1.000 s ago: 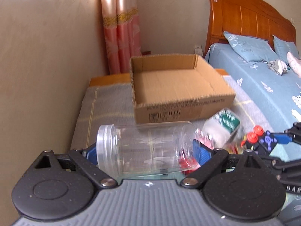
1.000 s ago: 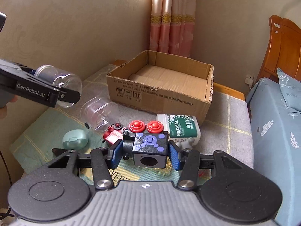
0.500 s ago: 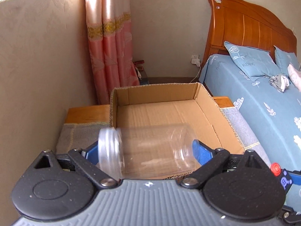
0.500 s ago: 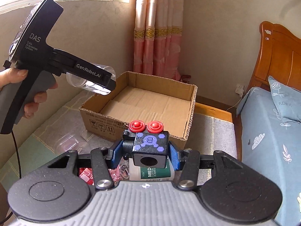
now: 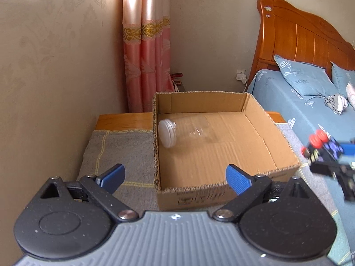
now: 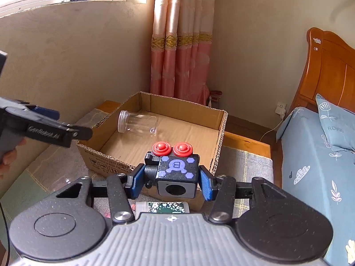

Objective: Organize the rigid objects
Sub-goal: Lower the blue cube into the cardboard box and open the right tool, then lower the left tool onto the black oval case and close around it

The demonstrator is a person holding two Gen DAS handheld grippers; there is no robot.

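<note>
While we read both wrist views from left to right, we take the cardboard box (image 5: pixel 213 146) as our landmark.

Left gripper (image 5: pixel 175 177): we see its jaws spread wide with nothing between them, poised over the box's near left corner; a hand (image 6: pixel 8 155) holds its grip at the left edge of the right wrist view.

Grey cloth (image 5: pixel 124 153): we see it spread under the box and reaching out to the box's left.

Clear jar (image 5: pixel 184 132): we see it lying on its side inside the box, in the far left part of the floor, its capped end (image 6: pixel 123 120) next to the left wall; whether it touches that wall we cannot tell, as it looks slightly blurred.

Cardboard box: we see it open-topped, holding only the jar.

White bottle (image 6: pixel 163 207): we see it lying just in front of the box's near wall, mostly hidden behind the right gripper's body.

Right gripper (image 6: pixel 170 180): we see its blue pads clamped on the black cube toy (image 6: pixel 177 175), held in front of the box's near right wall.

Black cube toy: we see two red knobs (image 6: pixel 172 148) on top and a purple pattern on its upper face.

Bed (image 6: pixel 310 168): we see it to the right of the box, in blue sheets.
</note>
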